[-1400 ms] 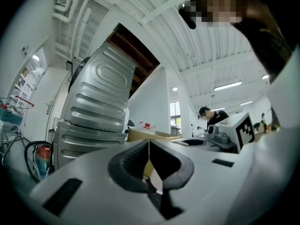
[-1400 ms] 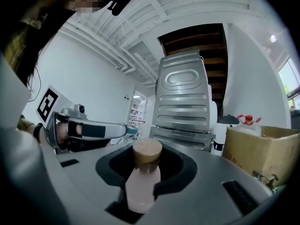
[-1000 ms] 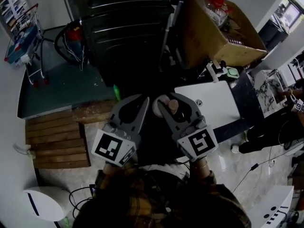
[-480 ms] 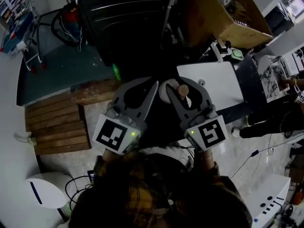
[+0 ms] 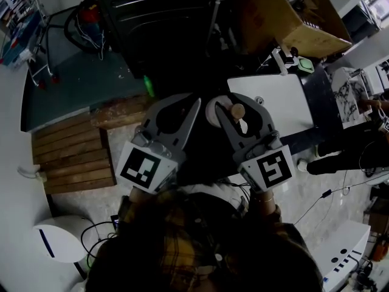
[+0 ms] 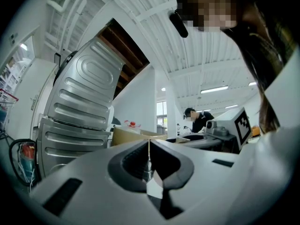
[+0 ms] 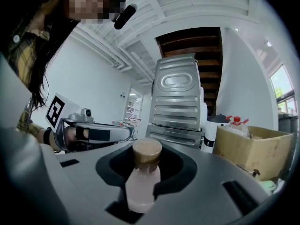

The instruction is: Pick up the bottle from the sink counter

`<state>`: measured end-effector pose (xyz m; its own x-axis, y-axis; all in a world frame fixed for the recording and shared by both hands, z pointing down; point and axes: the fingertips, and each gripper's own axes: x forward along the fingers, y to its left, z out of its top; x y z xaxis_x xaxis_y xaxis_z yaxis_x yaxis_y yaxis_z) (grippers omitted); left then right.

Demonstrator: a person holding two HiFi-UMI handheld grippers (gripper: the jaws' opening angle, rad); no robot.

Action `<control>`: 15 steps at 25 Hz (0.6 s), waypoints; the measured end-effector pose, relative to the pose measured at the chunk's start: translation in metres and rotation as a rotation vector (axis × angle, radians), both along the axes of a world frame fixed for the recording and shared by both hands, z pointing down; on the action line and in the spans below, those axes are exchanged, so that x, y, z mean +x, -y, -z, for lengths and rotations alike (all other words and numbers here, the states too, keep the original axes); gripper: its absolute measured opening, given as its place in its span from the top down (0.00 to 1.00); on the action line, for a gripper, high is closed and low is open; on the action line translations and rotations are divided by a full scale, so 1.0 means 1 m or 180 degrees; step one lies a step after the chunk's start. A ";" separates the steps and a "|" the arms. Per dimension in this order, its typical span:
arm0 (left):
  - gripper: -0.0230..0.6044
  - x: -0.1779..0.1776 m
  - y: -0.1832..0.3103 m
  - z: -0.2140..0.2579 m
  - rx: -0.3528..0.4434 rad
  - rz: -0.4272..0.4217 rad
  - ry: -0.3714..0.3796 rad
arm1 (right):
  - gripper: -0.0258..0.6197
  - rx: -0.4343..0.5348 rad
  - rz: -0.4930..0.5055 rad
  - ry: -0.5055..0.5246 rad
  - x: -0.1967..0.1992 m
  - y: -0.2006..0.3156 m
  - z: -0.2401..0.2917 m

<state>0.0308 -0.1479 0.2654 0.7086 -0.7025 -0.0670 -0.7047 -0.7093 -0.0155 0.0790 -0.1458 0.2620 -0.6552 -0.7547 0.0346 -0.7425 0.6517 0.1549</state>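
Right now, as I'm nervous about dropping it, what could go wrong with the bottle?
The right claw grips the bottle only on its smooth pale body, cap end free, so it might slip or pivot. The left claw, shut and empty, sits close beside; a swing could bump the bottle.

Floor (image 5: 340,221): pale speckled tile.
Wooden pallet (image 5: 73,157): flat on the floor.
White round unit (image 5: 58,242): on floor near pallet.
Cable (image 5: 328,194): trailing over floor.
Counter (image 5: 281,111): white top.

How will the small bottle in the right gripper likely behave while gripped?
The bottle looks stiff: the right gripper pinches it without visible denting. Its smooth, round body may slip or twist. Laid sideways, it would probably roll.
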 end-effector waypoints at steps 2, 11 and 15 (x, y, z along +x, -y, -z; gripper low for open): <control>0.93 0.000 0.000 0.000 -0.0017 0.0003 -0.0006 | 0.77 0.0004 0.0009 -0.0005 0.000 -0.001 0.001; 0.93 0.001 0.001 0.003 -0.0103 0.0026 -0.0068 | 0.77 0.0022 0.0038 -0.0036 -0.003 0.000 0.004; 0.93 0.001 0.002 0.000 -0.0121 0.0044 -0.0060 | 0.77 0.0016 0.0028 -0.0036 -0.002 0.001 0.003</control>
<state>0.0313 -0.1502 0.2656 0.6975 -0.7146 -0.0533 -0.7144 -0.6993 0.0248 0.0774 -0.1464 0.2589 -0.6614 -0.7491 0.0382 -0.7349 0.6574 0.1665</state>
